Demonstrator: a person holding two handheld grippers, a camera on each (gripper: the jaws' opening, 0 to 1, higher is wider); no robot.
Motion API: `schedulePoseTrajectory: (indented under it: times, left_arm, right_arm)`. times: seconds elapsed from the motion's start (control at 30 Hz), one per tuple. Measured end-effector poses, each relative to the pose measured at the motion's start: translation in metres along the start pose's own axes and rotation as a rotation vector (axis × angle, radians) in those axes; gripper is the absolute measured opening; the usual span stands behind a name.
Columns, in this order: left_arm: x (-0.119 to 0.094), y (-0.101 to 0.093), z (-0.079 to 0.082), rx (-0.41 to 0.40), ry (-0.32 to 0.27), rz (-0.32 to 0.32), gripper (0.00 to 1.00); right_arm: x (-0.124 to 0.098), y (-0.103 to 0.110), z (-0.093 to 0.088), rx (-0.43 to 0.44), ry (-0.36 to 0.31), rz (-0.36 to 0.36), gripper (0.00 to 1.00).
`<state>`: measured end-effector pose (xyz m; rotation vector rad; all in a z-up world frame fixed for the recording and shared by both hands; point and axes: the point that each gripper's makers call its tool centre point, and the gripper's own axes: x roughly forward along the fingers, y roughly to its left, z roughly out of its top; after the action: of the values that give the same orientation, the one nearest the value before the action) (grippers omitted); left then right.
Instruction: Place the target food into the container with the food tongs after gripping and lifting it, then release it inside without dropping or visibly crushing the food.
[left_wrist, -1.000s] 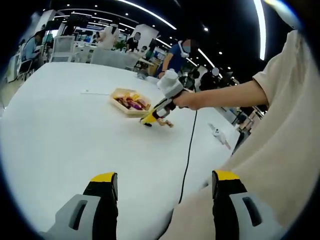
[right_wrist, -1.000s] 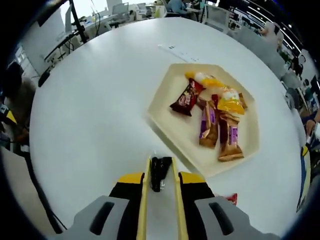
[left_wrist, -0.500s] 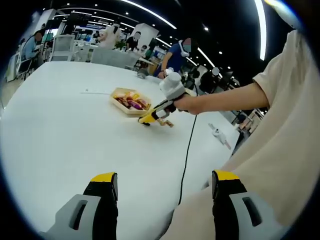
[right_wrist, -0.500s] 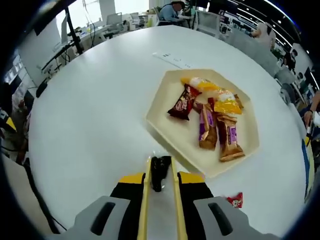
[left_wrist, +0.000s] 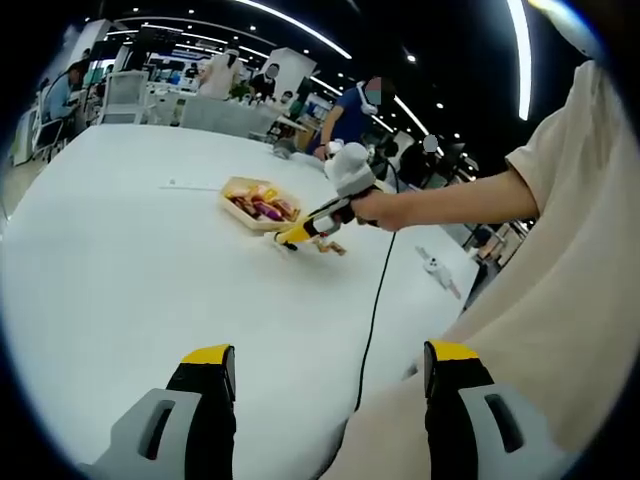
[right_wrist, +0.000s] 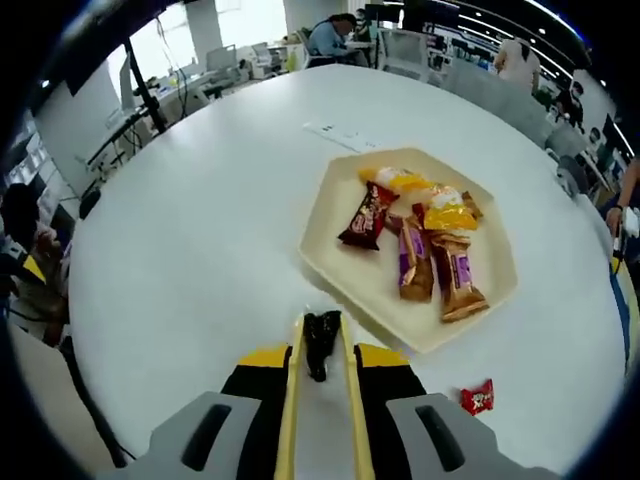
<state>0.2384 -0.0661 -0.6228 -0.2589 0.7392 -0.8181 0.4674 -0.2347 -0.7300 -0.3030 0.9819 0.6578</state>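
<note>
A beige six-sided tray holds several wrapped snacks, among them a dark red packet and two purple-and-tan bars. My right gripper is shut on yellow food tongs. The tong tips pinch a small dark wrapped snack above the white table, just short of the tray's near edge. In the left gripper view the same tongs hang beside the tray, held out by a person's arm. My left gripper is open over the table with nothing between its jaws.
A red wrapped snack lies on the table right of the tongs. A thin paper strip lies beyond the tray. A black cable crosses the table, and a small white device rests near its right edge. People and desks fill the background.
The right gripper with tongs and dark snack has risen a little, so the tray looks smaller and more centred. The left gripper has stayed put.
</note>
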Motion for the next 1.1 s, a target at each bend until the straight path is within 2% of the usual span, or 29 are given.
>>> schedulePoseTrajectory:
  times: [0.13, 0.3, 0.33, 0.37, 0.43, 0.5, 0.57, 0.63, 0.67, 0.8, 0.87, 0.93, 1.0, 1.07, 1.1]
  left_arm:
    - [0.0, -0.001, 0.0, 0.005, -0.001, -0.003, 0.77]
    - [0.0, -0.002, 0.0, 0.01, -0.003, -0.004, 0.77]
    - [-0.001, -0.002, 0.0, 0.01, -0.003, -0.003, 0.77]
    - [-0.002, -0.002, -0.002, 0.008, -0.002, -0.003, 0.77]
    - [-0.003, -0.001, -0.003, 0.008, 0.002, 0.001, 0.77]
    - [-0.006, 0.0, -0.005, 0.006, 0.003, 0.007, 0.77]
    - [-0.008, 0.001, -0.006, -0.003, 0.001, 0.013, 0.77]
    - [-0.009, 0.003, -0.007, -0.005, 0.001, 0.021, 0.77]
    - [-0.01, 0.003, -0.007, -0.007, 0.001, 0.023, 0.77]
    - [-0.009, 0.005, -0.006, -0.014, -0.004, 0.028, 0.77]
    - [-0.007, 0.004, -0.006, -0.013, -0.003, 0.024, 0.77]
    - [-0.005, 0.004, -0.005, -0.015, -0.001, 0.02, 0.77]
    - [-0.004, 0.003, -0.005, -0.011, 0.002, 0.017, 0.77]
    - [-0.004, 0.003, -0.005, -0.011, 0.003, 0.015, 0.77]
    - [-0.004, 0.003, -0.004, -0.01, 0.004, 0.015, 0.77]
  right_arm:
    - [-0.003, -0.001, 0.006, -0.01, -0.01, -0.001, 0.23]
    - [0.001, 0.0, 0.001, 0.004, 0.013, 0.008, 0.24]
    - [0.002, 0.001, 0.001, -0.006, 0.012, 0.001, 0.25]
    - [0.006, 0.004, -0.003, -0.044, 0.045, 0.004, 0.25]
    - [0.011, 0.004, 0.001, -0.075, 0.029, -0.011, 0.25]
    - [0.015, 0.008, 0.001, -0.083, 0.043, -0.011, 0.26]
    - [0.018, 0.007, 0.001, -0.125, 0.05, -0.029, 0.27]
    - [0.023, 0.007, -0.007, -0.142, 0.089, -0.027, 0.27]
    - [0.023, 0.007, -0.007, -0.148, 0.081, -0.031, 0.27]
    - [0.021, 0.005, -0.011, -0.122, 0.072, -0.047, 0.24]
    - [0.02, 0.006, -0.012, -0.062, 0.064, -0.035, 0.23]
    - [0.019, 0.006, -0.012, -0.076, 0.071, -0.041, 0.22]
    - [0.019, 0.007, -0.012, -0.042, 0.07, -0.028, 0.22]
    - [0.018, 0.006, -0.012, -0.048, 0.063, -0.037, 0.22]
    - [0.018, 0.007, -0.013, -0.033, 0.062, -0.017, 0.22]
